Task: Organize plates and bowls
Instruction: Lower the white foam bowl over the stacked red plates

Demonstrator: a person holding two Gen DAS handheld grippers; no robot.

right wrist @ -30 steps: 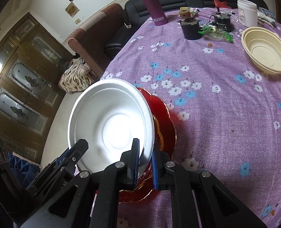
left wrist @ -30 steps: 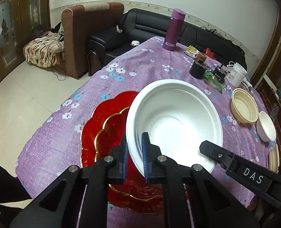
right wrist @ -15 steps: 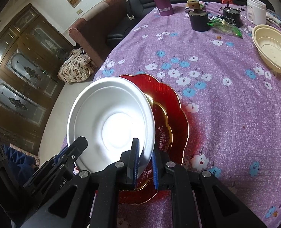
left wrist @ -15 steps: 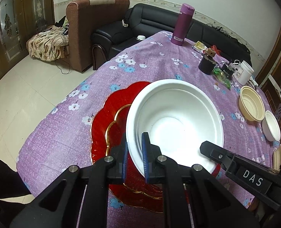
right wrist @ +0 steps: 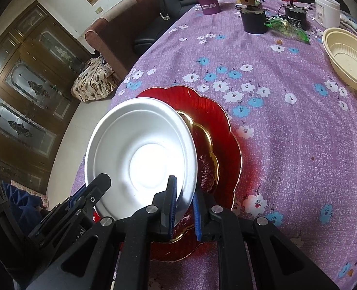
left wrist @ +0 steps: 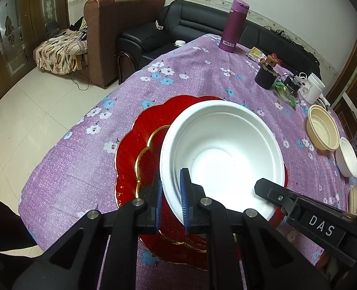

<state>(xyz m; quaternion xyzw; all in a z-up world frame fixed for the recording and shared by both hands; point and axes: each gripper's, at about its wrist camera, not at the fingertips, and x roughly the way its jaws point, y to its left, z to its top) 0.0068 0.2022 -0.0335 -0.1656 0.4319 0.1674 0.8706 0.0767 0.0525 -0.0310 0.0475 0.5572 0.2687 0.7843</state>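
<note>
**White bowl held over the red plates, both grippers on its rim**

I have the white bowl (left wrist: 223, 159) pinched at two spots on its rim. In the left wrist view the left gripper (left wrist: 170, 193) is closed down to a narrow gap with the bowl's near-left rim between its blue pads. The right gripper (right wrist: 183, 204) is closed just as far on the rim at the bowl's lower right in its own view. Neither hand is nearer; both already have it.

What matters for the next move is what lies under the bowl. The red scalloped plate (left wrist: 139, 135), with a smaller gold-edged plate (right wrist: 208, 154) on it, sits on the purple flowered tablecloth (right wrist: 287, 125) directly beneath and slightly left of the bowl in the left view, and to its right in the right view. The bowl looks tilted, and I cannot tell whether its base touches the plates.

I judge the bowl should go straight down, levelled. The cream bowl (left wrist: 322, 130) and small white bowl (left wrist: 346, 160) wait at the right edge.
</note>
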